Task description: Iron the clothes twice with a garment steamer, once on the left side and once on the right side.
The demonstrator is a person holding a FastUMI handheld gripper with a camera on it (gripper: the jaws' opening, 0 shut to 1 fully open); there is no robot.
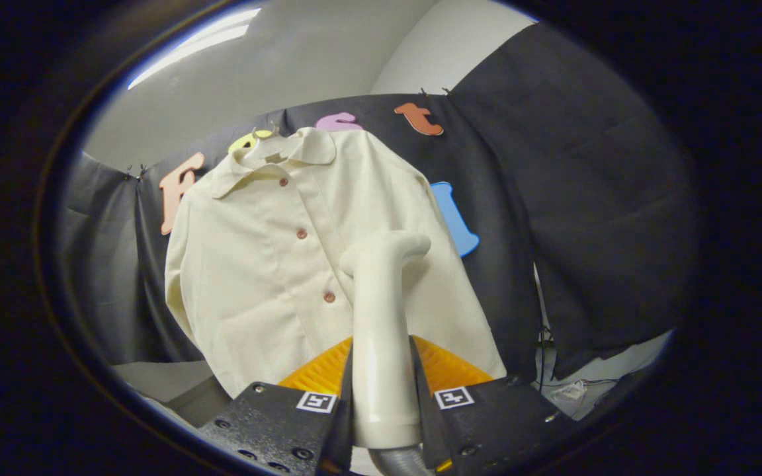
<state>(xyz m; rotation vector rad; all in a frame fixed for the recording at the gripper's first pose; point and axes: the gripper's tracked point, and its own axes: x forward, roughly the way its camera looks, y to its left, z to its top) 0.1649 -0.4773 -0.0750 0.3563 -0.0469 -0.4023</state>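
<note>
Gripper view gives us, as its largest thing, the black cloth wall (pixel 586 198) that runs across the middle and right of the frame, with a pale ceiling and a strip light (pixel 196 39) at the upper left. Hanging against that wall, at the centre left, we see a cream shirt (pixel 255 264) on a hanger, its collar uppermost, reddish-brown buttons down the front, sleeves drooping at both sides and the cloth showing soft folds. At the lower centre we hold the garment steamer (pixel 381 330), a glossy cream wand standing upright with its head bent toward the right, overlapping the shirt's right front panel; whether the head touches the cloth we cannot tell. Our gripper (pixel 384 396) is closed narrow on the wand's handle, one finger pressed on each side. A grey ribbed hose (pixel 397 463) leaves the wand's base between the fingers.
</note>
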